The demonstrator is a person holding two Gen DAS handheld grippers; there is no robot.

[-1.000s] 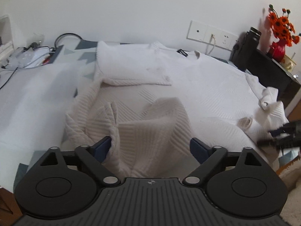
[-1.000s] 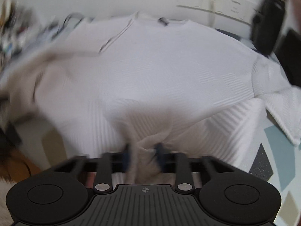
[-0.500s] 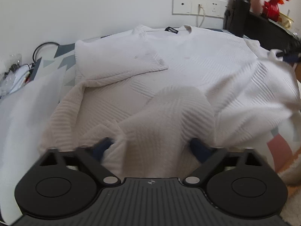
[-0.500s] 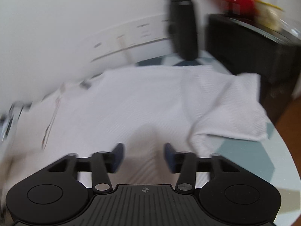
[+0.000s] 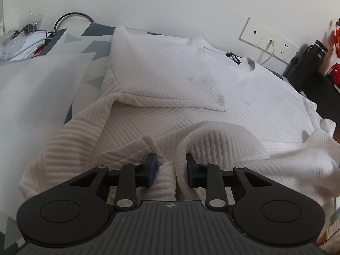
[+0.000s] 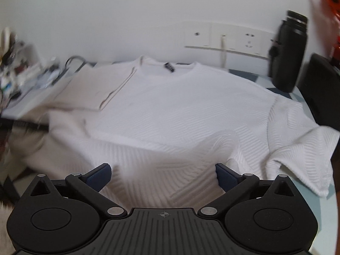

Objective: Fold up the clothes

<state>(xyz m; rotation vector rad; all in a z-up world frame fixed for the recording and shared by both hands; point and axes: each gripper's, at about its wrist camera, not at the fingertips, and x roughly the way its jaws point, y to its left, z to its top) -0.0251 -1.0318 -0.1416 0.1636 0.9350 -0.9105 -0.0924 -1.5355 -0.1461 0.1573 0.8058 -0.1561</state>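
Left tool now pinching sweater hem; right tool released, wide; collar toward wall.

Soft even daylight, fisheye bending at edges, right wrist view motion-blurred leftward

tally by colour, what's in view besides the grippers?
White: 2 - sweater, wall socket panel
Black: 3 - bottle, neck label, cable loop
Red/orange: 1 - flowers, blurred at the frame edge
Total: 6
The clutter at far left is too blurred to count.
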